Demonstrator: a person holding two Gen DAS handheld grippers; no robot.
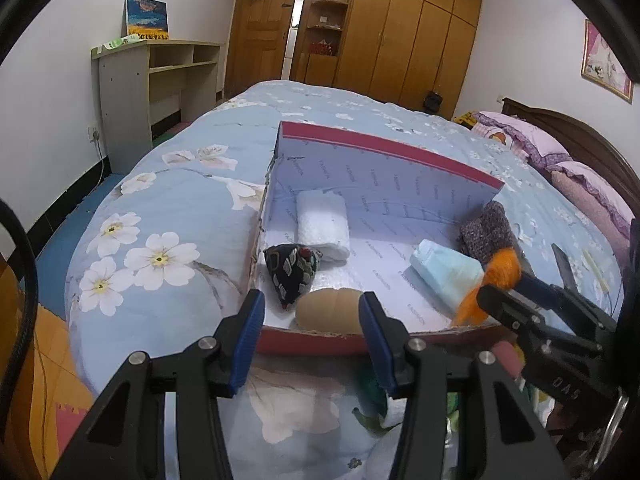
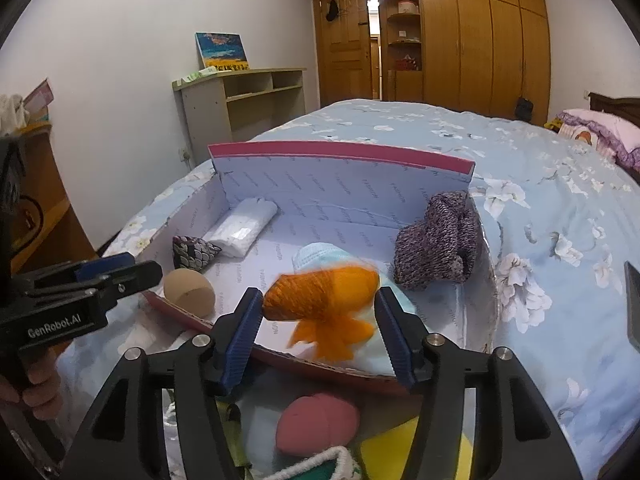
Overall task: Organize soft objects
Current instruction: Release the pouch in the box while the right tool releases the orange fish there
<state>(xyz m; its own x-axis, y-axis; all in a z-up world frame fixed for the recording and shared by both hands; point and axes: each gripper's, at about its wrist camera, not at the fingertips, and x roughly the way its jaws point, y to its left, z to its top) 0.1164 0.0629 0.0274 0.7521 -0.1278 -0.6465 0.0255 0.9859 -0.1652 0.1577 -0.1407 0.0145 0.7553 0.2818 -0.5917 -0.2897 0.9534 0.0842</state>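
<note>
A red box with a white lining lies open on the flowered bedspread. Inside it are a white roll, a black patterned pouch, a beige sponge, a light blue pack and a purple knit piece. An orange knitted piece, blurred, hangs loose between the jaws of my open right gripper, above the blue pack. My left gripper stands open and empty at the box's near wall, before the beige sponge.
A pink sponge and yellow, green and white soft things lie below my right gripper, on the near side of the box. Pillows sit at the bed's right end. A shelf desk and wardrobes stand beyond the bed.
</note>
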